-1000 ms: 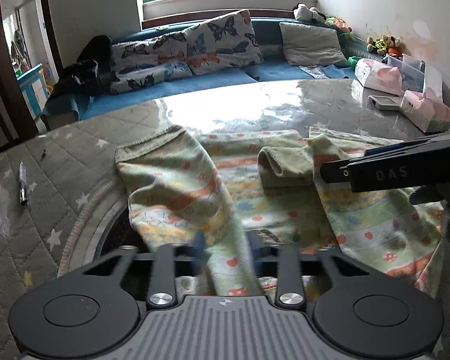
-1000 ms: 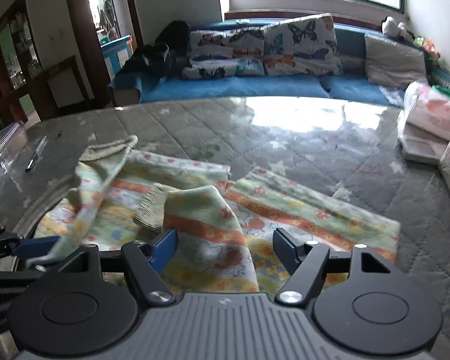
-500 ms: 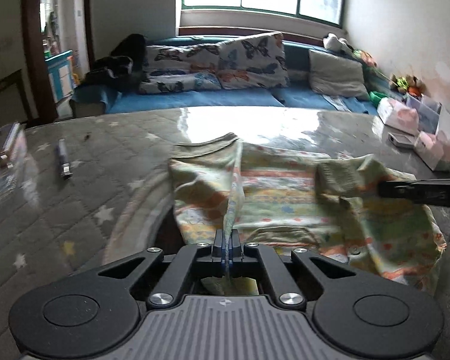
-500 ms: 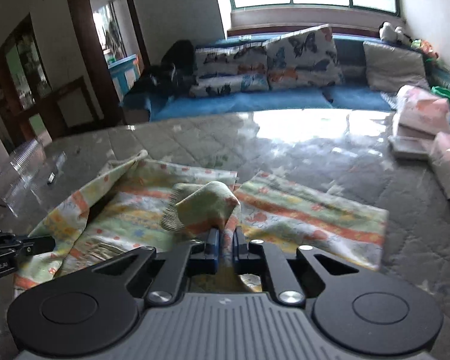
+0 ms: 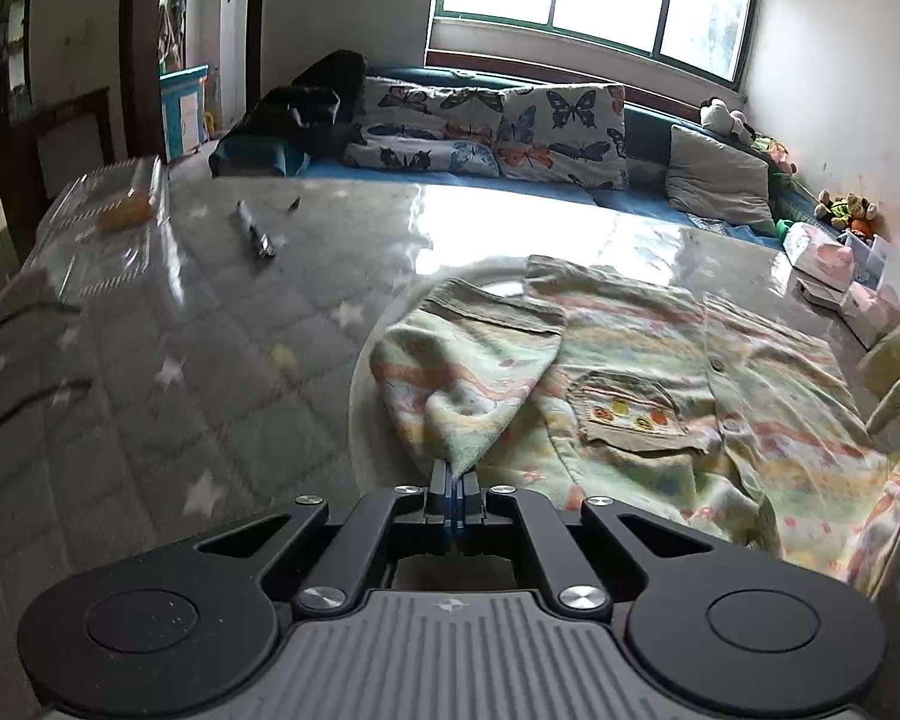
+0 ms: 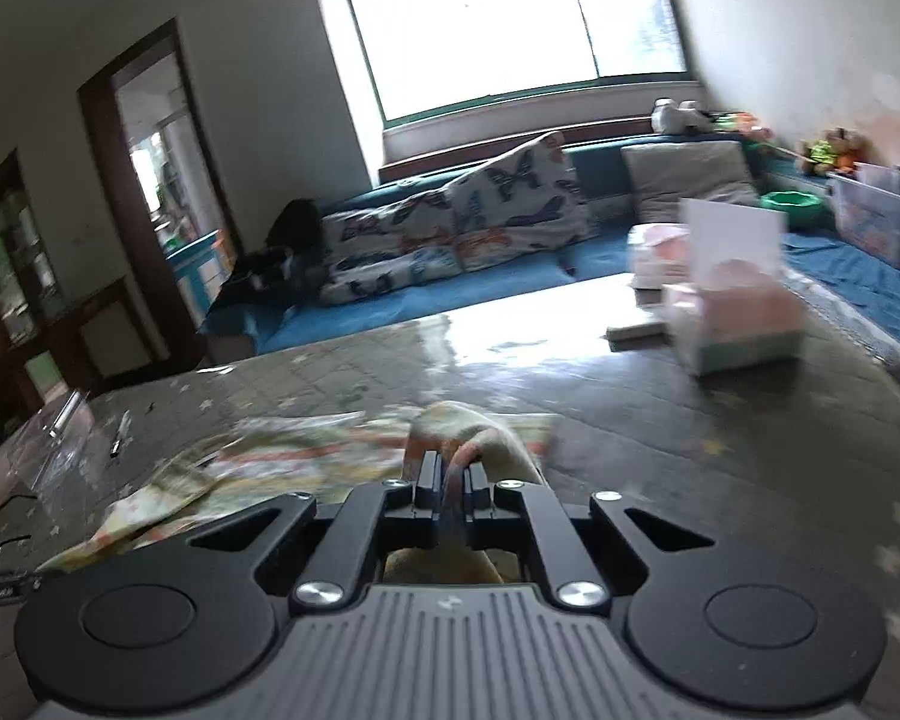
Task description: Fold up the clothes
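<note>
A small pastel striped shirt (image 5: 678, 384) with a chest pocket (image 5: 627, 414) and a button placket lies on the grey quilted table (image 5: 198, 360). My left gripper (image 5: 453, 483) is shut on the shirt's left sleeve (image 5: 468, 372), which rises in a peak from the cloth to the jaws. In the right wrist view my right gripper (image 6: 453, 483) is shut on a bunched fold of the same shirt (image 6: 306, 450), lifted above the table; this view is blurred. The tip of the left gripper (image 6: 6, 588) shows at the lower left edge.
A pen (image 5: 255, 231) and a clear plastic box (image 5: 114, 210) lie at the table's far left. Pink tissue packs and boxes (image 6: 732, 312) stand at the table's right side. A blue sofa with butterfly pillows (image 5: 492, 132) runs behind the table under the window.
Both grippers went from open to shut on the shirt, then lifted and drew apart. The sleeves that lay folded over the front are pulled outward, so the pocket and buttons now show.
</note>
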Motion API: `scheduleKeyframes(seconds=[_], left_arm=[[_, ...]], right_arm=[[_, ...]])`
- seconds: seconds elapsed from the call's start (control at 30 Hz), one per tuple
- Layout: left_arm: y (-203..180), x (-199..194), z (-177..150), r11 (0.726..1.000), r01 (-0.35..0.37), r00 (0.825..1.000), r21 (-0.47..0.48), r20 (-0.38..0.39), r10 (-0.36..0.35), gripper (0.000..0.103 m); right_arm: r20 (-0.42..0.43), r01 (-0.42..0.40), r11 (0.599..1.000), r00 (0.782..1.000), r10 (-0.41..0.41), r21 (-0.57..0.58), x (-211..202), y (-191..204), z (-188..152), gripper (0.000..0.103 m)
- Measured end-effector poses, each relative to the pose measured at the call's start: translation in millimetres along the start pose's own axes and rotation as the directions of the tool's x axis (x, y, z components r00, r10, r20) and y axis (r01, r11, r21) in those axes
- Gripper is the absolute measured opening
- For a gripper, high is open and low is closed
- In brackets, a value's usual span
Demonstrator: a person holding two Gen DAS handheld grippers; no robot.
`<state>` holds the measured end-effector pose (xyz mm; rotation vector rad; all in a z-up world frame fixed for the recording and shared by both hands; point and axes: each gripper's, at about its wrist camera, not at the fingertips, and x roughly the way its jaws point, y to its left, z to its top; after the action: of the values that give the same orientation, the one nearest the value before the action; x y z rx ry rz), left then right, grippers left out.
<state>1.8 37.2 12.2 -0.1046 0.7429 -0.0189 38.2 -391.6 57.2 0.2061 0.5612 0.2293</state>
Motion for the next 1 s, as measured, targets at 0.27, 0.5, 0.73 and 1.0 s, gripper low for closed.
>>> scheduleKeyframes(seconds=[0.27,0.5,0.73,1.0], left_arm=[[0.9,-25.1,-28.3,1.000,0.018,0.998,0.004,-0.053,-0.018,0.002],[6.1,-36.4,-38.7,1.000,0.009,0.997,0.010,-0.079,-0.008,0.027],[3.9,-54.8,-22.1,0.999,-0.022,1.000,0.043,0.015,0.022,0.051],[-9.6,-49.7,-8.6,0.999,0.007,0.999,0.049,0.045,-0.009,0.051]], right_arm=[[-0.057,0.114,0.985,0.993,-0.108,0.128,-27.8,-54.4,-34.8,0.006],[-0.120,0.267,0.952,0.961,-0.250,0.149,-46.8,-90.8,-63.2,0.028],[-0.030,0.288,0.952,0.958,-0.286,0.104,-60.4,-78.8,-53.4,0.037],[-0.110,0.062,0.998,0.992,-0.059,0.018,-9.3,-26.5,-52.8,0.036]])
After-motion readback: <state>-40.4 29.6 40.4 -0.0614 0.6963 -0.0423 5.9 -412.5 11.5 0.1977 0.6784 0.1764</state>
